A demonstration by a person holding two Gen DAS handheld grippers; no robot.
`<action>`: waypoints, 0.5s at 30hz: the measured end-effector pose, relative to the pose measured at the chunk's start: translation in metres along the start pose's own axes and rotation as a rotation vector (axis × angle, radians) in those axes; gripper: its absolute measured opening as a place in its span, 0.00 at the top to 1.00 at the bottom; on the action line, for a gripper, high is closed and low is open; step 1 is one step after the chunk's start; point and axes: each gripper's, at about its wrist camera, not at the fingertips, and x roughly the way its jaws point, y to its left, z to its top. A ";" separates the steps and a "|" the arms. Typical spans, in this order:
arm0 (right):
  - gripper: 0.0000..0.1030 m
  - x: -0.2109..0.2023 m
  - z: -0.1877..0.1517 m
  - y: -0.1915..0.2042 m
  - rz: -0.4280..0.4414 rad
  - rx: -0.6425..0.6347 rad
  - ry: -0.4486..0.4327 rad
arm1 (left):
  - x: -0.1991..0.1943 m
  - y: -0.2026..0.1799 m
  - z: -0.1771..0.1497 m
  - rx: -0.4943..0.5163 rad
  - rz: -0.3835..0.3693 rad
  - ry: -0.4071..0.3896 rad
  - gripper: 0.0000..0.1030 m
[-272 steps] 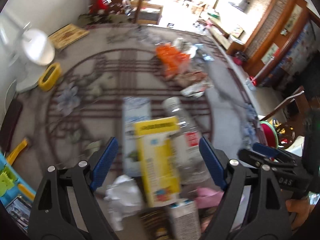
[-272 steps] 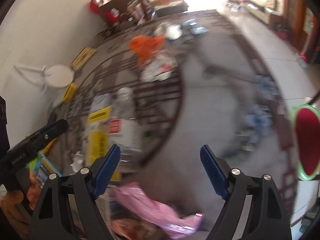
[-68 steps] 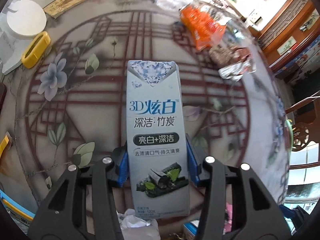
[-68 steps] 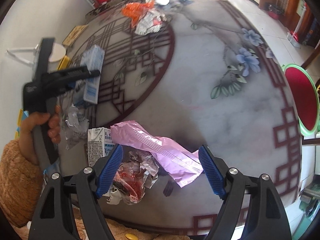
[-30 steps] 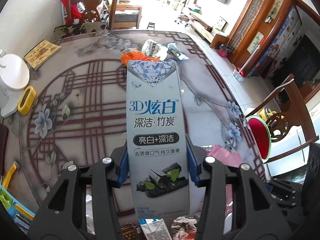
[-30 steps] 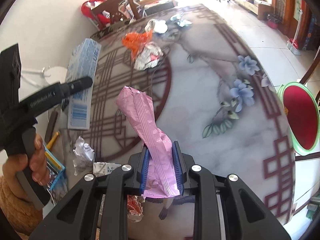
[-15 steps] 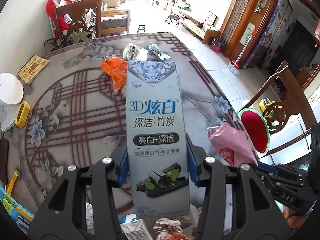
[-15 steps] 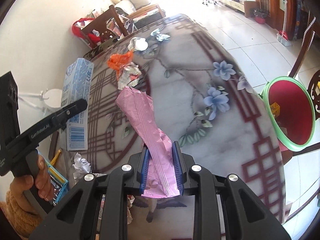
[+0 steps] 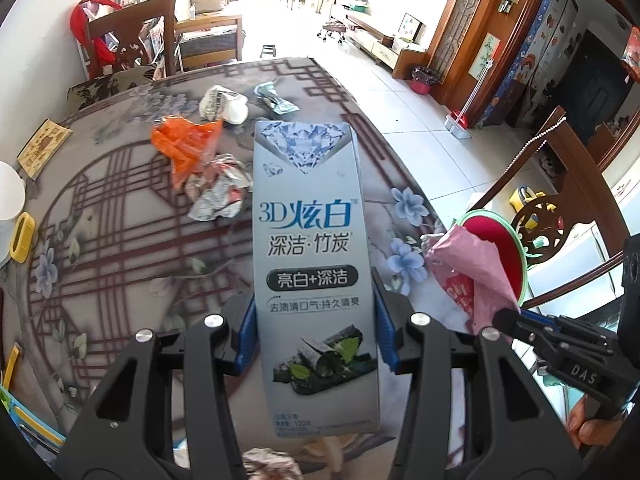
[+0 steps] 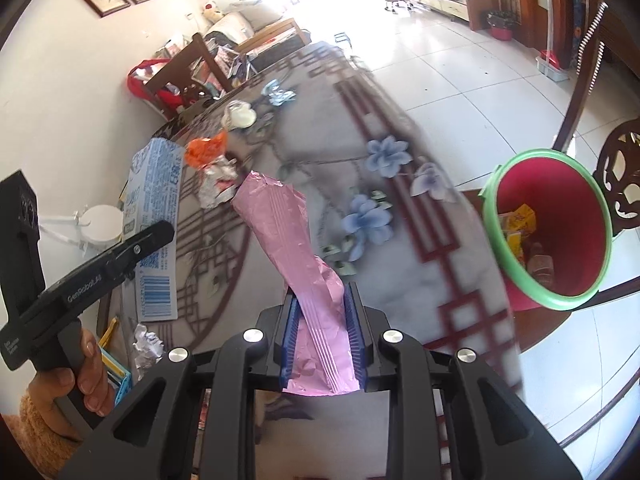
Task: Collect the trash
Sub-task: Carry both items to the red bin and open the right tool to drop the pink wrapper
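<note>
Both loads now lifted clear of table [image 9: 120,240] toward its right edge: left gripper [image 9: 316,334] clamped on toothpaste box [image 9: 312,248], right gripper [image 10: 322,334] clamped on pink wrapper [image 10: 296,248], bin [image 10: 548,232] near, drop next.

Nine seconds back both tongs stood open over the littered bench, with nothing gripped. Now the left tongs [image 9: 316,332] are clamped on the grey toothpaste box [image 9: 312,248], lifted off the bench [image 9: 120,240], and the right tongs [image 10: 322,332] pinch the pink wrapper [image 10: 292,240], which lay flat near the bench edge two seconds ago. The yellow carton and the clear bottle that lay beside the toothpaste box have gone from the bench. Over the last second both views have swung toward the bench's far side: the red bin with the green rim [image 10: 560,216] now sits larger and nearer in the right wrist view, its inside showing.
</note>
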 end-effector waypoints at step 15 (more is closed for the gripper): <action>0.78 -0.019 0.032 -0.089 0.000 0.081 -0.005 | 0.027 -0.054 0.009 -0.015 0.031 0.041 0.55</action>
